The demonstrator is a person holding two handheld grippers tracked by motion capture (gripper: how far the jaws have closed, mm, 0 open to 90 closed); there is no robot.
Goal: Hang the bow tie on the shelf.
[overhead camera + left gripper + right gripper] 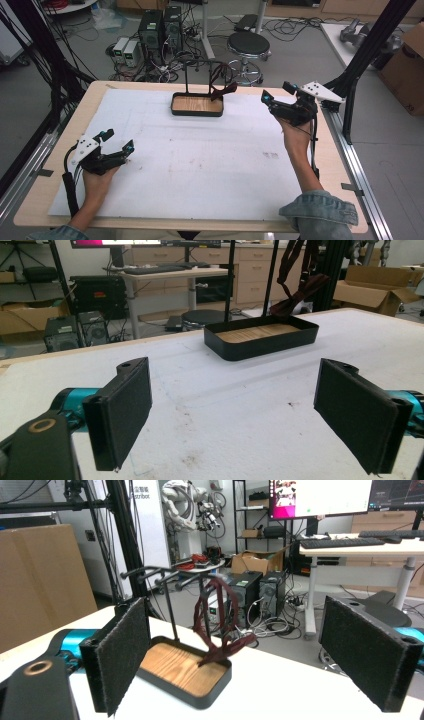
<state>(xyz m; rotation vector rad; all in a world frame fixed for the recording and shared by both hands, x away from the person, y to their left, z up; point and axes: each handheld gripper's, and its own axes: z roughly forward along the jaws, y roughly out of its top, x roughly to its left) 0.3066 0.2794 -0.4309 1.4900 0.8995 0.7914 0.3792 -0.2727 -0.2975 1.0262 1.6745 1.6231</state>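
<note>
A black tray with a wooden floor stands at the far middle of the white mat. A black rack rises from it, and a dark red strap hangs from the rack down into the tray. My left gripper hovers over the mat's near left, open and holding nothing, and it looks toward the tray and the strap. My right gripper sits at the far right, open and holding nothing, a short way from the tray and the strap.
The mat covers a wooden table with a metal rail along its right edge. Behind the table are a round stool, computer towers and cables. A cardboard box stands at the far right.
</note>
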